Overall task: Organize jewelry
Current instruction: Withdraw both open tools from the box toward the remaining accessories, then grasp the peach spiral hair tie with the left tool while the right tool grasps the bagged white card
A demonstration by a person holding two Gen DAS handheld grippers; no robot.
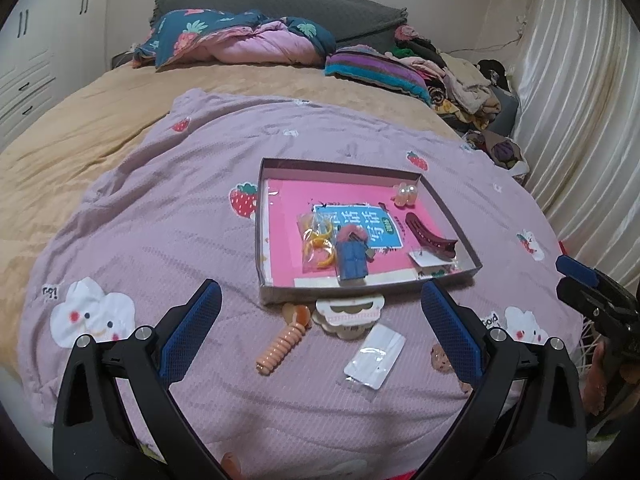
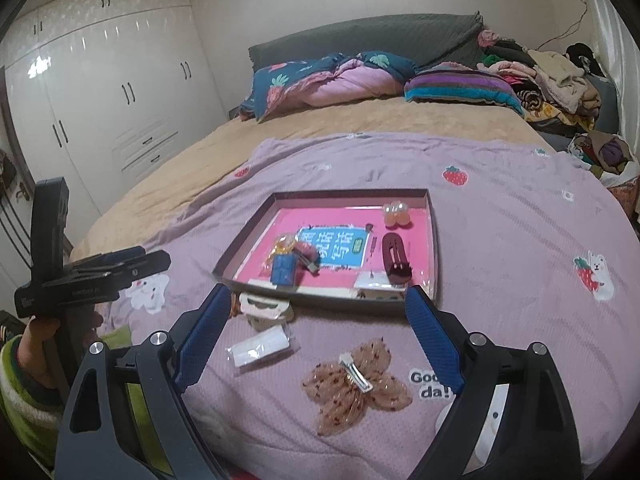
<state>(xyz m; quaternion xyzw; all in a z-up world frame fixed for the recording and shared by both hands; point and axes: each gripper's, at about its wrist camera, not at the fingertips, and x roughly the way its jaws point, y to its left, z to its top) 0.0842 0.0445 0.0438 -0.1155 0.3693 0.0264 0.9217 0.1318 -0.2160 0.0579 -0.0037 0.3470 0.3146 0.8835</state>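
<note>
Lilac quilted cloth (image 1: pixel 160 208) printed with strawberries and clouds covers the near half of the bed, and on it sits the shallow cardboard tray (image 2: pixel 434 240) you are filling. Inside the tray, on a pink sheet, lie a dark red claw clip (image 2: pixel 395 258), a pale orange flower clip (image 2: pixel 396 214) in the far corner, a bagged bunch of yellow rings (image 1: pixel 318 240), a blue block-shaped piece (image 1: pixel 351 259) and a small white card (image 2: pixel 370 280) by the near wall.

Outside the tray, several pieces lie loose on the cloth. A peach spiral hair tie (image 1: pixel 282 346) and a scalloped white card (image 1: pixel 348 314) lie just beside the near wall; a clear packet (image 1: pixel 374 354) lies nearer to you. A sheer, speckled butterfly clip (image 2: pixel 356 384) rests between the fingers of your right claw (image 2: pixel 318 304), untouched.

Both claws hover above the cloth, tilted down toward the tray. Your left claw (image 1: pixel 320 298) is released, jaws spread wide with nothing between the pads. Your right claw is likewise released and empty. Your hand (image 2: pixel 44 330), in a striped sleeve, grips the left tool's handle.
</note>
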